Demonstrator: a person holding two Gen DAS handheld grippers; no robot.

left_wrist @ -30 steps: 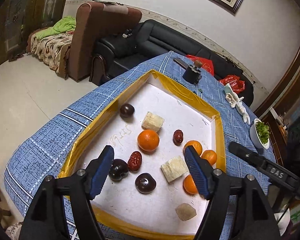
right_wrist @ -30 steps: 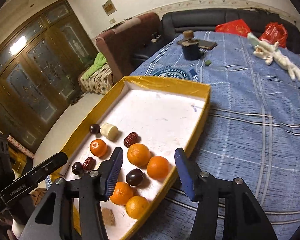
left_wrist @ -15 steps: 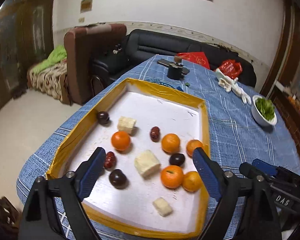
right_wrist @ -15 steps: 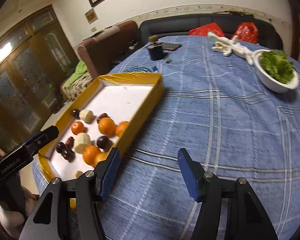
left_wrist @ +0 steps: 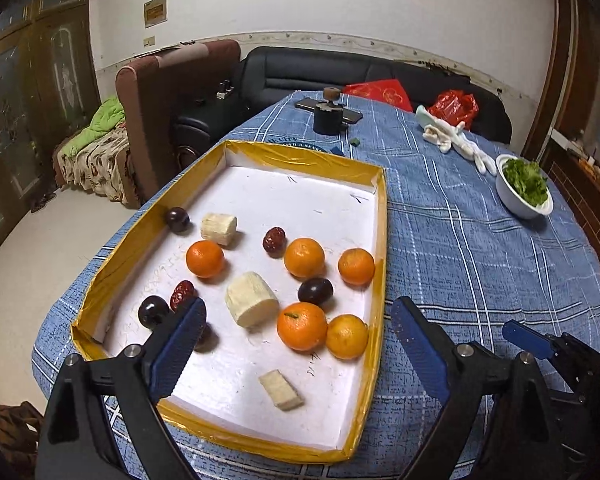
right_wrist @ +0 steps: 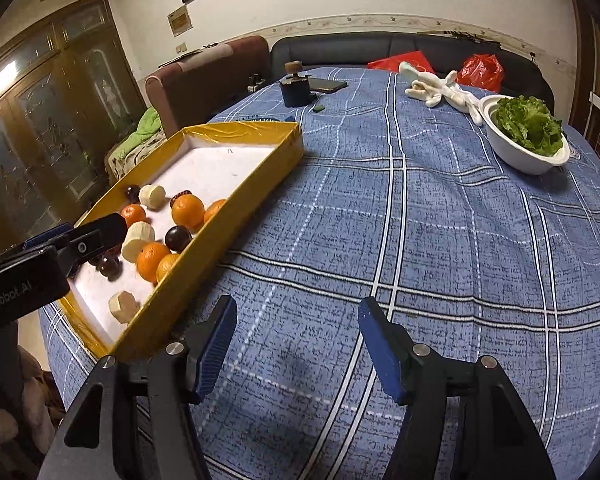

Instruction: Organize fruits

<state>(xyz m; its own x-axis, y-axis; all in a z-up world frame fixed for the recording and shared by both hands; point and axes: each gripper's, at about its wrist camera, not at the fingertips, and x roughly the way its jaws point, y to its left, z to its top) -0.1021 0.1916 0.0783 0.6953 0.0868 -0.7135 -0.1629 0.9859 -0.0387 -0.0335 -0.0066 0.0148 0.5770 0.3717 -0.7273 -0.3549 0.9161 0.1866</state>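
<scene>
fruits (left_wrist: 304, 258) | yellow-rimmed tray (left_wrist: 380, 216) | blue plaid tablecloth (right_wrist: 420, 240) | black sofa (left_wrist: 340, 68)

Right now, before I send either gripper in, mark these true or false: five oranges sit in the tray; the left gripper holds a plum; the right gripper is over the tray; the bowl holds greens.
1. Five oranges sit in the tray. True.
2. The left gripper holds a plum. False: its jaws are opening, nothing gripped between them.
3. The right gripper is over the tray. False: it hangs over bare tablecloth beside the tray.
4. The bowl holds greens. True.
</scene>
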